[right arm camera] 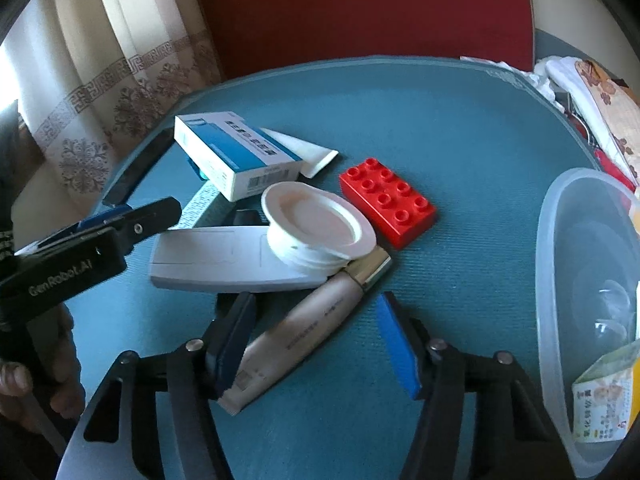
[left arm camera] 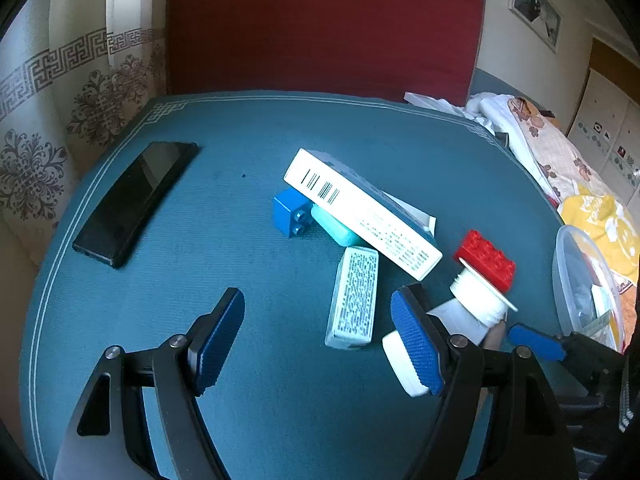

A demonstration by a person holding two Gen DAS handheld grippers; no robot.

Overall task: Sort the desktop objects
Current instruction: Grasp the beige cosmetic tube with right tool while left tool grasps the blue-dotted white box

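Observation:
My right gripper [right arm camera: 316, 300] points down at a beige cosmetic tube [right arm camera: 304, 336] lying between its blue pads; the left pad is at the tube, the right pad stands clear, so it is open. Beyond the tube lie a white round lid [right arm camera: 316, 228] on a flat white device [right arm camera: 216, 264], a red brick [right arm camera: 388, 200] and a blue-and-white carton [right arm camera: 236, 156]. My left gripper [left arm camera: 318, 298] hangs open over the mat beside a small printed box [left arm camera: 354, 300]. A blue brick [left arm camera: 290, 212] and a teal block [left arm camera: 334, 228] sit under the carton [left arm camera: 360, 216].
A black phone [left arm camera: 132, 200] lies at the mat's left. A clear plastic tub [right arm camera: 560, 280] with packets inside stands at the right edge. A red chair back [left arm camera: 320, 24] rises behind the table; bedding [left arm camera: 560, 152] lies to the right.

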